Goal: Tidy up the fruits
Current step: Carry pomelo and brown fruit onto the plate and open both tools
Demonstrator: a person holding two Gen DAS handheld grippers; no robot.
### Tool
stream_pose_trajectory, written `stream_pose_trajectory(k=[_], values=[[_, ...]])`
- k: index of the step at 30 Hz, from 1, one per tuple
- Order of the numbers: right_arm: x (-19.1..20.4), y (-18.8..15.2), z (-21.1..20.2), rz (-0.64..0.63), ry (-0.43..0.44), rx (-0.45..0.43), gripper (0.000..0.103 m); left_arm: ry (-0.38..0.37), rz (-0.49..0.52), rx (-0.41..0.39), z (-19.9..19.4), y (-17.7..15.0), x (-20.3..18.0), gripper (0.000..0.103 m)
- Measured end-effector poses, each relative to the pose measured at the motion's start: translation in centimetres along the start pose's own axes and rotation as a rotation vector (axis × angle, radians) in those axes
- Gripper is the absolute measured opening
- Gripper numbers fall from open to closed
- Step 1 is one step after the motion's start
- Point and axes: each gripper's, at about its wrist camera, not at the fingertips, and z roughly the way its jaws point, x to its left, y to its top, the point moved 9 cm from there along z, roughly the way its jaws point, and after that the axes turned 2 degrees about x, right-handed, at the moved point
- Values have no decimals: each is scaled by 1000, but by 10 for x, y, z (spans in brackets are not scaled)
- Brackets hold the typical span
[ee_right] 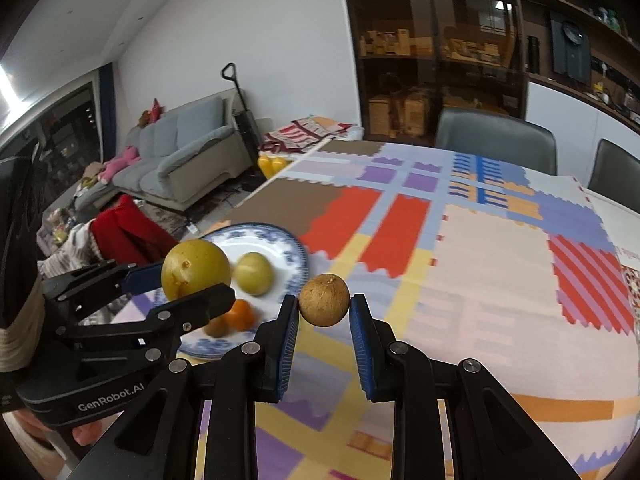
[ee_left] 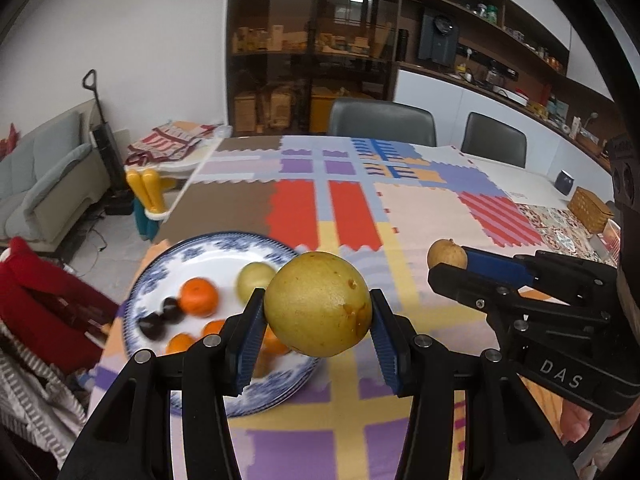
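My left gripper (ee_left: 318,316) is shut on a large yellow-green round fruit (ee_left: 318,303), held above the table beside a blue-and-white plate (ee_left: 208,246). The plate holds a small green-yellow fruit (ee_left: 256,280), several oranges (ee_left: 199,297) and dark plums (ee_left: 154,326). My right gripper (ee_right: 325,306) is shut on a small brown round fruit (ee_right: 324,299), held above the patchwork cloth to the right of the plate (ee_right: 264,236). In the right wrist view the left gripper (ee_right: 176,280) with its yellow-green fruit (ee_right: 196,266) hangs over the plate. The right gripper (ee_left: 450,264) with the brown fruit (ee_left: 446,254) also shows in the left wrist view.
A colourful patchwork cloth (ee_left: 420,216) covers the table. Two grey chairs (ee_left: 382,118) stand at its far side. A wicker basket (ee_left: 590,208) and dark cup (ee_left: 564,182) sit at the far right. A red garment (ee_left: 36,292) lies left of the table edge.
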Motion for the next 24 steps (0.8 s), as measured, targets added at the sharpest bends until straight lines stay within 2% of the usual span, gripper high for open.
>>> stream_pose_trajectory(k=[15, 24], values=[[70, -10, 27, -60, 85, 57, 28, 83, -108, 1, -24, -36, 71, 49], [98, -14, 52, -99, 98, 100, 28, 132, -102, 22, -17, -44, 105, 49]])
